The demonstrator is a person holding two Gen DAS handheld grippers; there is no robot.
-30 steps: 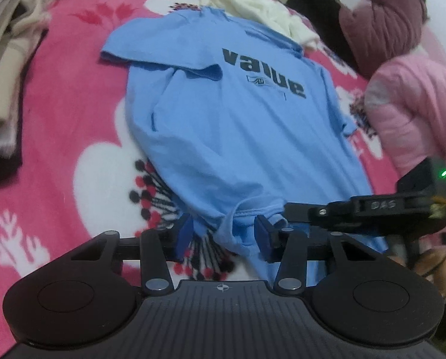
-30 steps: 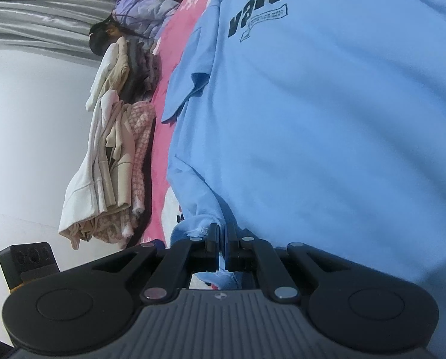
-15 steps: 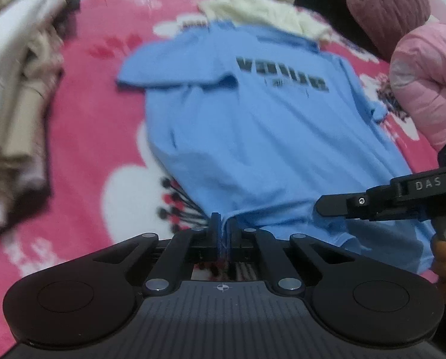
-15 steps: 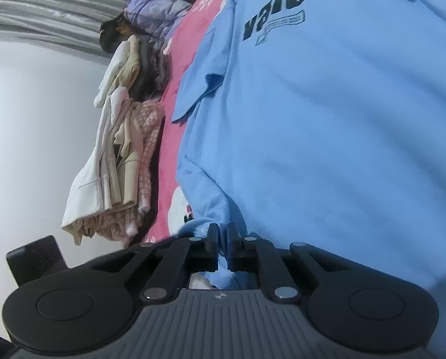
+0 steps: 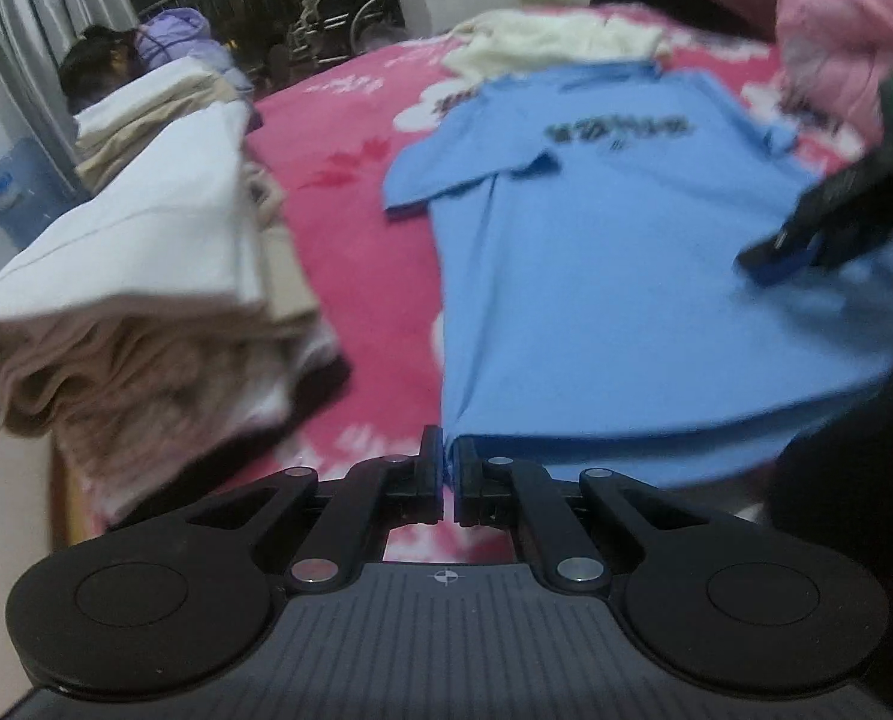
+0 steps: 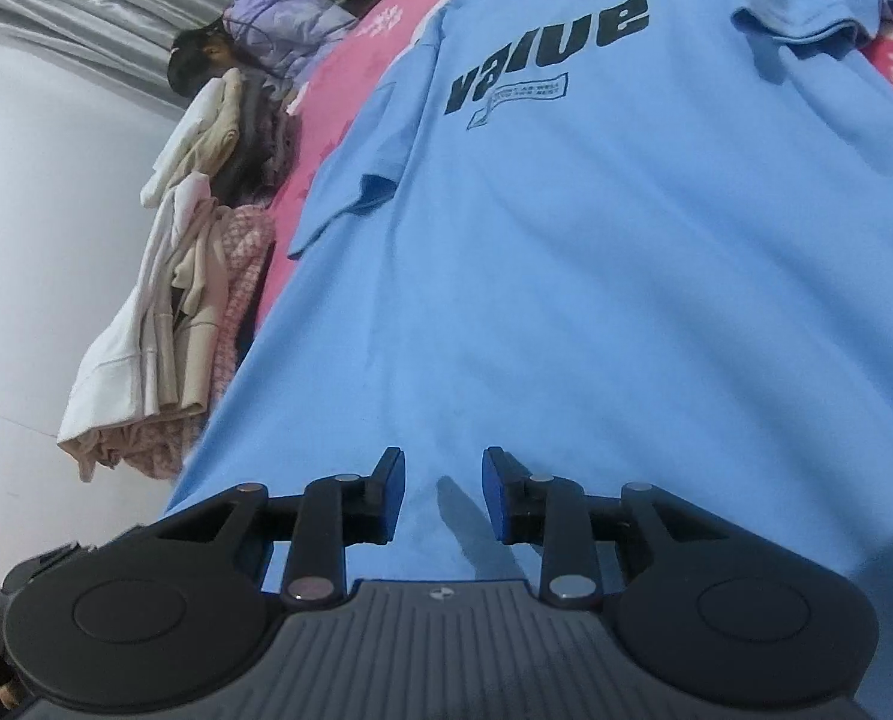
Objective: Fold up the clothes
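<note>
A light blue T-shirt with dark "value" lettering lies front up on the pink floral bedspread. My left gripper is shut on the shirt's near left hem corner. In the right wrist view the same T-shirt fills the frame, spread flat, and my right gripper hovers open just over its lower hem with nothing between its fingers. The right gripper also shows blurred at the right edge of the left wrist view, over the shirt.
A pile of beige and white folded clothes sits left of the shirt, seen too as a stack in the right view. A cream garment lies beyond the collar. Pink padded jackets lie at the right. A person lies far left.
My left gripper shut on the hem corner and pulled it back and left. My right gripper let go of the hem and now stands open. The shirt lies flatter.
</note>
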